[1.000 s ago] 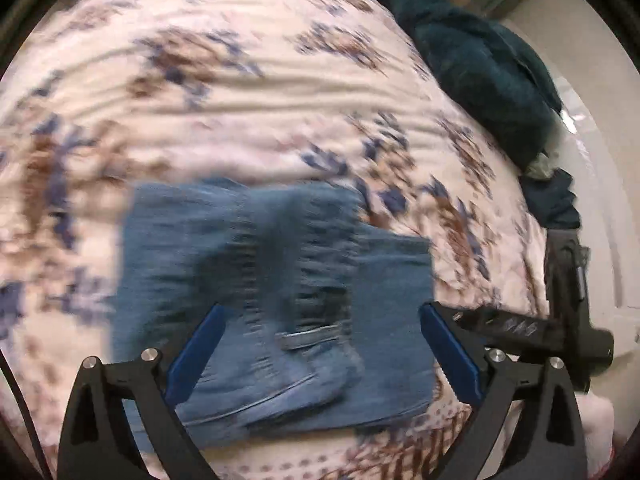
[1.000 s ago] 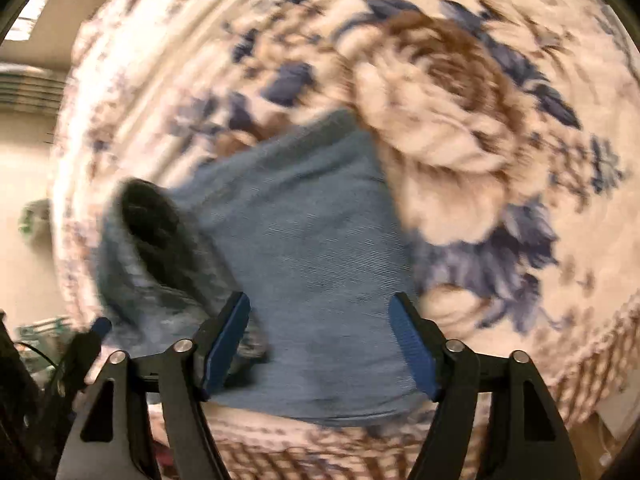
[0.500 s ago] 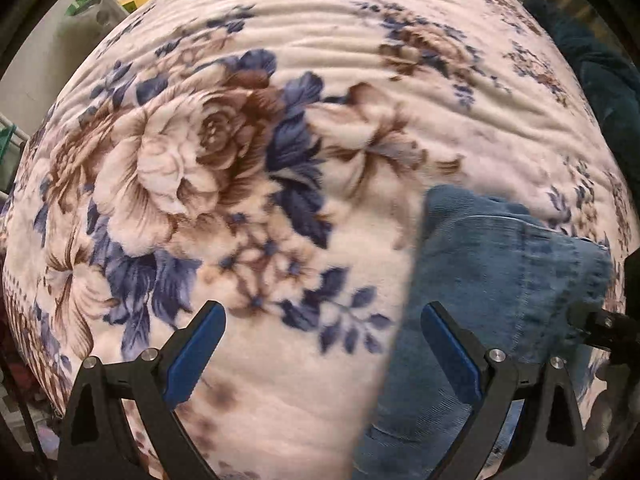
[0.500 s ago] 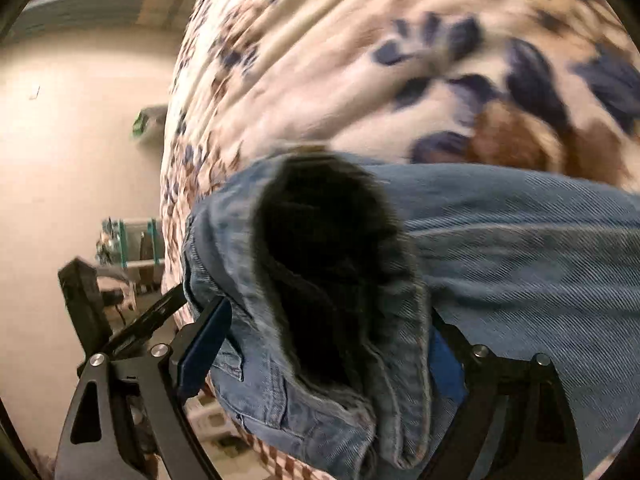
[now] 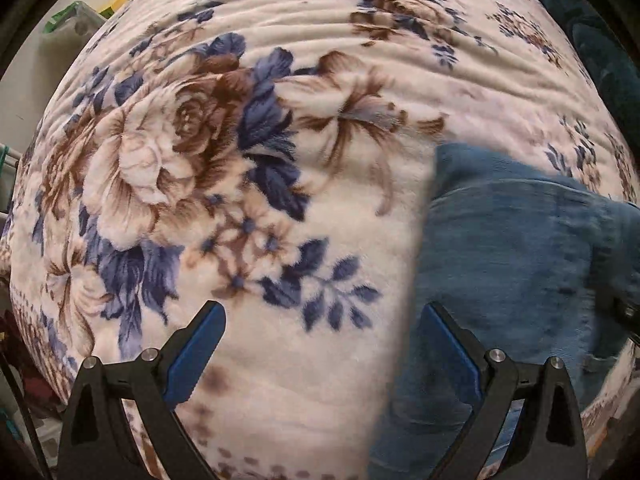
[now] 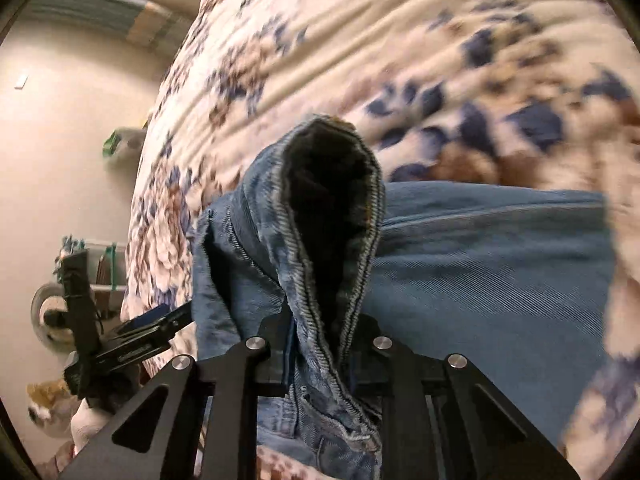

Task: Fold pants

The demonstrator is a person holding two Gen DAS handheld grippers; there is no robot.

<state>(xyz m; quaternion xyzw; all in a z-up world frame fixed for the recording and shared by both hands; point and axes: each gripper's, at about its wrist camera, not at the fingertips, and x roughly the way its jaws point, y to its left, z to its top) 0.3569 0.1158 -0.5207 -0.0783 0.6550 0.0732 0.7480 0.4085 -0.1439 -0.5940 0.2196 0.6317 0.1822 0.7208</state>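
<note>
Right gripper (image 6: 320,344) now clamps the jeans (image 6: 480,272) waistband. Left gripper (image 5: 320,344) is spread apart, holding nothing, jeans lying rightward over the blanket (image 5: 280,380).

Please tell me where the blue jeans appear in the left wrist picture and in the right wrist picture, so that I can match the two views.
Left wrist: jeans fill the lower right, beside the open left gripper.
Right wrist: jeans fill the centre, a bunched fold pinched in the right gripper.
Shared landmark: the floral blanket beneath.
</note>
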